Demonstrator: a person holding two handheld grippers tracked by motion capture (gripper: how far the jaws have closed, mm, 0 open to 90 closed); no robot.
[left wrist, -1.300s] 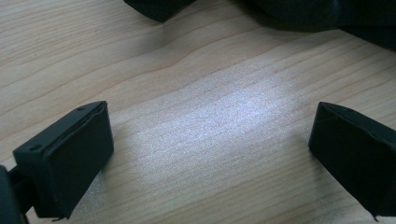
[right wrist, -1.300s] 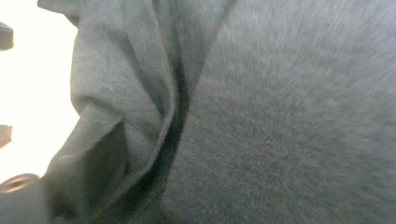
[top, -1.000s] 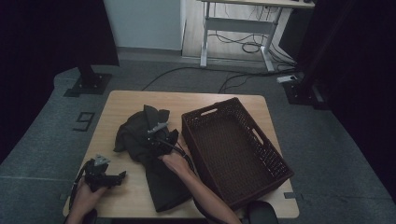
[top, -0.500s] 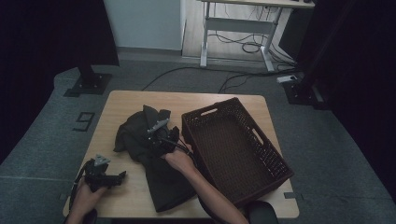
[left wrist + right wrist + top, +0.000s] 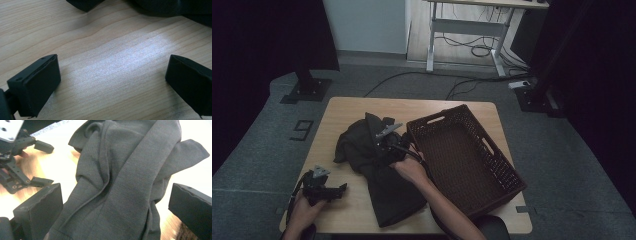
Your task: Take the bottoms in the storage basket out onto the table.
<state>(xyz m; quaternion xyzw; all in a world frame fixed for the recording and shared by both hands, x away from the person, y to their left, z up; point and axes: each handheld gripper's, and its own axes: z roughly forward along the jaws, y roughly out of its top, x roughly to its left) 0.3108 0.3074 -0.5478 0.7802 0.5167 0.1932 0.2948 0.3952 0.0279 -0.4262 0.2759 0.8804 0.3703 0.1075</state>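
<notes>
Item: dark grey garment (image 5: 379, 170), crumpled, lying on the wooden surface (image 5: 347, 107). It is spread from mid-surface down to the near edge, just left of the brown woven basket (image 5: 507, 170), whose left wall it appears to touch or nearly touch. The basket is seen to hold nothing.

Right claw (image 5: 384, 142): held over the bunched upper part of the garment. In the right gripper view the jaws are spread wide, with folds of the garment (image 5: 125, 182) lying between and beyond them; nothing is clamped.

Left claw (image 5: 337, 190): held low near the near-left corner of the surface, apart from the garment. In the left gripper view its jaws are parted over bare wood (image 5: 110, 67), with the garment's edge (image 5: 160, 7) at the top of that view.

Step in hand, as judged: the garment is being approached for a grasp, probably for folding or for transfer to the basket.

Next move, as judged: the right claw would need to be lowered onto a fold and closed on it; the left claw would need to be brought to the garment's near edge so that the cloth can be held at two places.
</notes>
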